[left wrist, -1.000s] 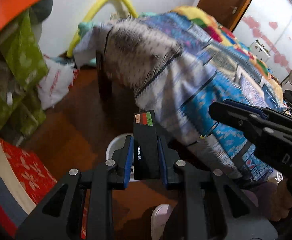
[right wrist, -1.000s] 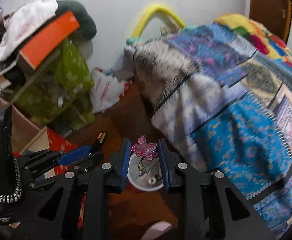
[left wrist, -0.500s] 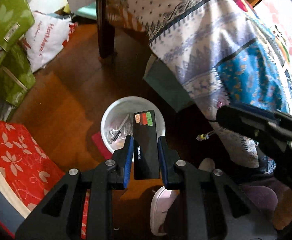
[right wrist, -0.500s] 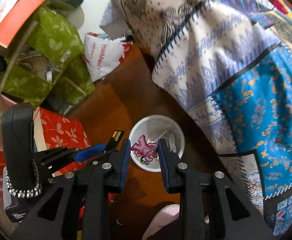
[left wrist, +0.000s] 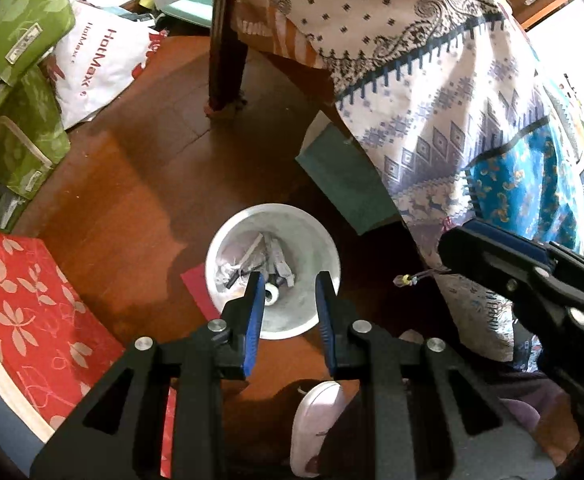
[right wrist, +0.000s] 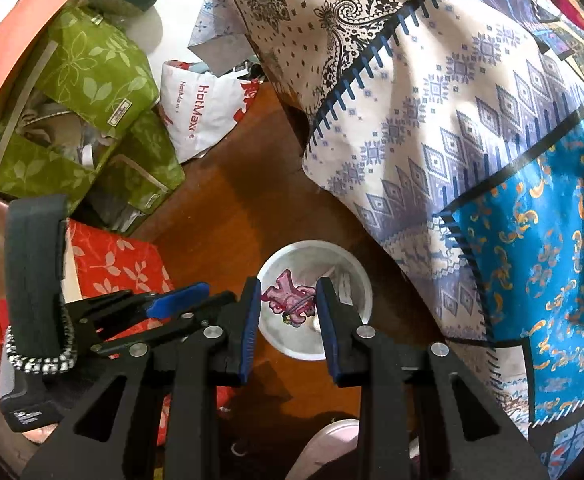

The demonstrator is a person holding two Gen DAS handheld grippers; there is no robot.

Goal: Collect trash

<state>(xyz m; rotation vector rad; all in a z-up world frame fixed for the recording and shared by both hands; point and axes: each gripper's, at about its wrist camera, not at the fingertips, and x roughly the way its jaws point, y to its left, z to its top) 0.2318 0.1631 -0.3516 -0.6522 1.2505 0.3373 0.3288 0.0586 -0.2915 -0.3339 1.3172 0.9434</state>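
Right gripper (right wrist: 288,304) is pinching a small pink scrap (right wrist: 290,302) between its blue pads, hanging directly above the white bin (right wrist: 355,280) on the wooden floor (right wrist: 228,216) — jaws are standing narrow, closed onto the piece. It is looking crumpled and ragged-edged, with a thin cord or thread trailing from it, so I am judging it very light, soft and floppy: nothing fragile, but liable to cling to a pad or snag by that thread on release. Holding it by its bunched middle, as now, seems the sensible place.

Left gripper (left wrist: 288,304) is hovering over the same bin (left wrist: 323,236) with its jaws parted and nothing between them; the bin's contents are showing through the gap — pale paper strips and some small dark bits. A patterned bedcover (left wrist: 443,120) is draping down just beside the bin.
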